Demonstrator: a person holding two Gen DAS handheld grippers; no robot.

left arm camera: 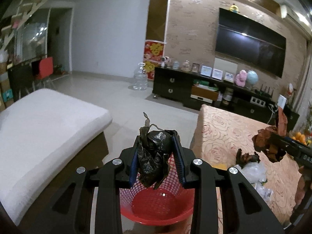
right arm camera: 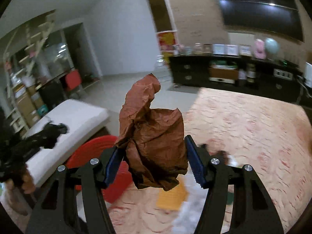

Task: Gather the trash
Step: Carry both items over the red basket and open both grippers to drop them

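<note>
Cushion (left arm camera: 44, 120), white and flat, fills the left of the left wrist view, with pale floor tile beyond it. At lower centre the left gripper (left arm camera: 156, 136) is clamped on a crumpled black bag (left arm camera: 154, 156), its blue pads (left arm camera: 180, 161) pressing both sides while a thin strip of the bag curls upward. Directly under the bag, at the bottom centre, sits a red basket (left arm camera: 156, 208) with a mesh wall. Right of it spreads a table (left arm camera: 230, 132) under a pink rose-patterned cloth. On the cloth at lower right lie a small dark scrap (left arm camera: 247, 157) and clear plastic (left arm camera: 253, 172). At the right edge the right gripper (left arm camera: 273, 144) holds brown paper (left arm camera: 267, 142) above the table. A dark TV (left arm camera: 251, 42) hangs at upper right over a black cabinet (left arm camera: 195, 89).

In the blurred right wrist view, the left gripper shows at the left edge with the bag (right arm camera: 52, 134), above the cushion (right arm camera: 74, 122). The basket (right arm camera: 93, 152) lies lower left of centre. At centre the right gripper (right arm camera: 154, 150) is closed on the paper (right arm camera: 154, 142), which rises tall between the pads (right arm camera: 195, 167). A yellow piece (right arm camera: 171, 198) lies on the table (right arm camera: 253, 126) below the paper.
</note>
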